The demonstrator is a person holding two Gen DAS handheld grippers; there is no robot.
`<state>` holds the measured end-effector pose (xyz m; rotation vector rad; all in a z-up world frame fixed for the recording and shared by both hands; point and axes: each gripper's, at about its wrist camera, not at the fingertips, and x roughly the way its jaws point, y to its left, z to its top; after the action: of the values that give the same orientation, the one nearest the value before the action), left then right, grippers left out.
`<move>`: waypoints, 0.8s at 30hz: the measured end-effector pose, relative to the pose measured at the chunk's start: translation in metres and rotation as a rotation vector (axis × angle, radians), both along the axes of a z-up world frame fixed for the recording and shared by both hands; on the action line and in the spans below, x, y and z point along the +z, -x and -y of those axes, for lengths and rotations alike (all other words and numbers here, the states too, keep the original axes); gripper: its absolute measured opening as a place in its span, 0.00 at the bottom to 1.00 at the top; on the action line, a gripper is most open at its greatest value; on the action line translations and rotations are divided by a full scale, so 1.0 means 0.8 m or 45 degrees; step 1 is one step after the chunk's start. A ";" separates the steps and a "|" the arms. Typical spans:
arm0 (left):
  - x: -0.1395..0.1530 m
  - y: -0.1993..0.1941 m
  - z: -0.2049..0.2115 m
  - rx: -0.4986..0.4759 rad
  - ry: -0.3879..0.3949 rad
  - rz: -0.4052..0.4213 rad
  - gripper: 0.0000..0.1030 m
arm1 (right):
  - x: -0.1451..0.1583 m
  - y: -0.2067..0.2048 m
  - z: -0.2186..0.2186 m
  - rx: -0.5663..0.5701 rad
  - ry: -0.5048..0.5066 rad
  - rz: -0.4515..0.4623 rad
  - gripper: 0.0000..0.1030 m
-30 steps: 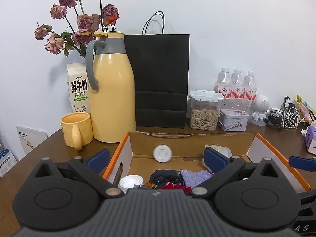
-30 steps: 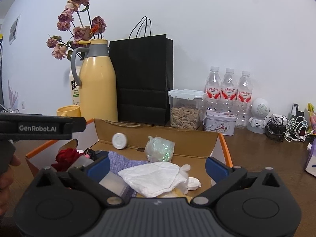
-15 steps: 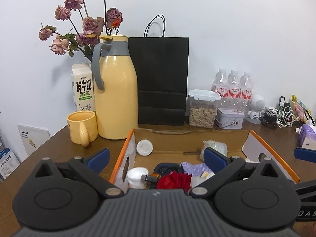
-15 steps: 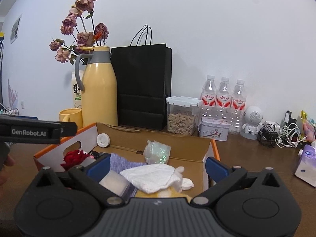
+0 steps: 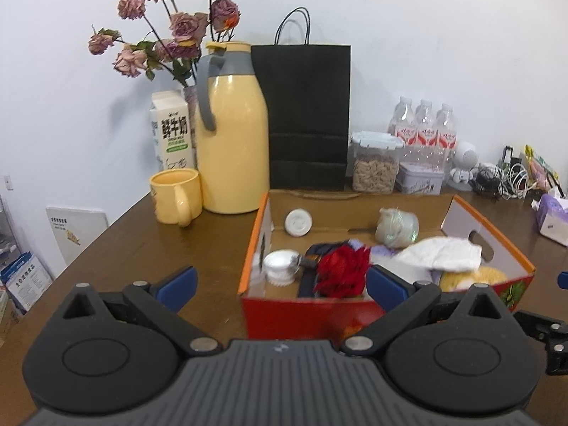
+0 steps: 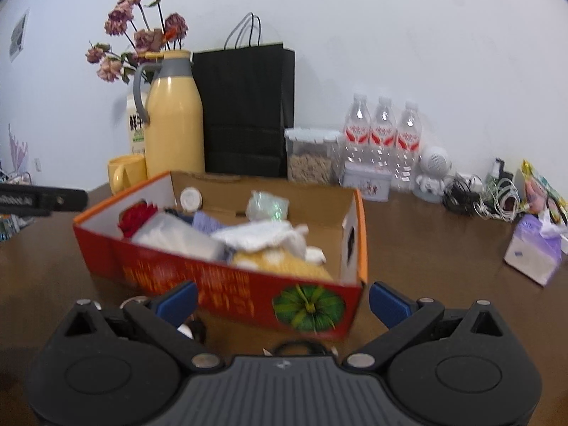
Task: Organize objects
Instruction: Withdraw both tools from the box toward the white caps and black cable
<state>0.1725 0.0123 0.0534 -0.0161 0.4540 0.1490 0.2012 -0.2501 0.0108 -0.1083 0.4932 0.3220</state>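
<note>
Left wrist view first: my left gripper [image 5: 280, 282] hangs with its blue-tipped fingers spread wide and empty, just short of the near wall of the cardboard box [image 5: 309, 310] on the brown table [image 5: 149, 248]. Inside lie a red rose [image 5: 342, 271], a white jar [image 5: 278, 268] and a white cloth [image 5: 440, 254]. A yellow jug [image 5: 230, 142] stands behind, left.

Right wrist view: my right gripper [image 6: 282, 300] is likewise wide apart, holding nothing, near the box's front corner with the green pumpkin picture [image 6: 309, 307].

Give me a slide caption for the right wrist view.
Open right hand-held gripper facing a red cardboard box of mixed items on a brown table.
</note>
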 end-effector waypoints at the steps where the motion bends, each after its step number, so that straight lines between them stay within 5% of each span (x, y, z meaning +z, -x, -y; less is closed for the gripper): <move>1: -0.001 0.004 -0.002 0.003 -0.002 -0.006 1.00 | -0.003 0.004 0.003 -0.001 0.006 -0.012 1.00; 15: -0.016 0.052 -0.024 0.014 -0.001 -0.078 1.00 | -0.039 0.033 0.025 -0.018 0.059 -0.134 1.00; 24: -0.031 0.054 -0.029 0.022 0.013 -0.128 1.00 | -0.054 -0.017 0.004 -0.050 0.081 -0.194 0.97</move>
<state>0.1290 0.0352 0.0285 -0.0222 0.5553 0.1648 0.2150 -0.2534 -0.0324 -0.1368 0.6557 0.2775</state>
